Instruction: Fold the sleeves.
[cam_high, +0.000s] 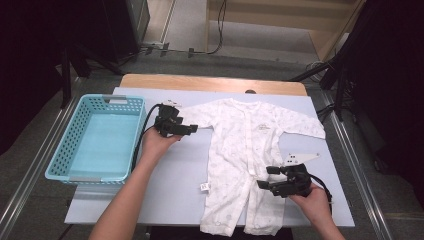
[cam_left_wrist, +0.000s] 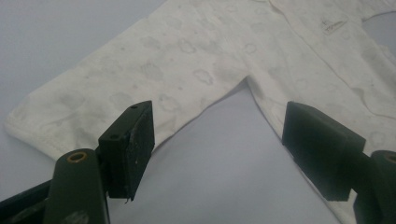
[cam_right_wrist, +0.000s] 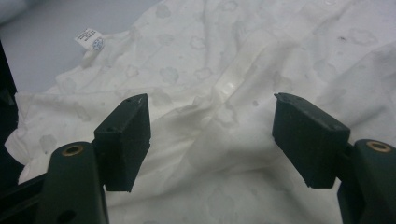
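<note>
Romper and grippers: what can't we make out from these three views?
- Romper leg hems: high view, cut off by the bottom edge.
- Care tag print: right gripper view, too small to read; same for the chest logo in the left gripper view.
- Basket near inner wall: high view, hidden behind its own rim.

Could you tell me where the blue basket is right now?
In the high view the blue basket sits at the table's left edge, beside the left gripper.
</note>
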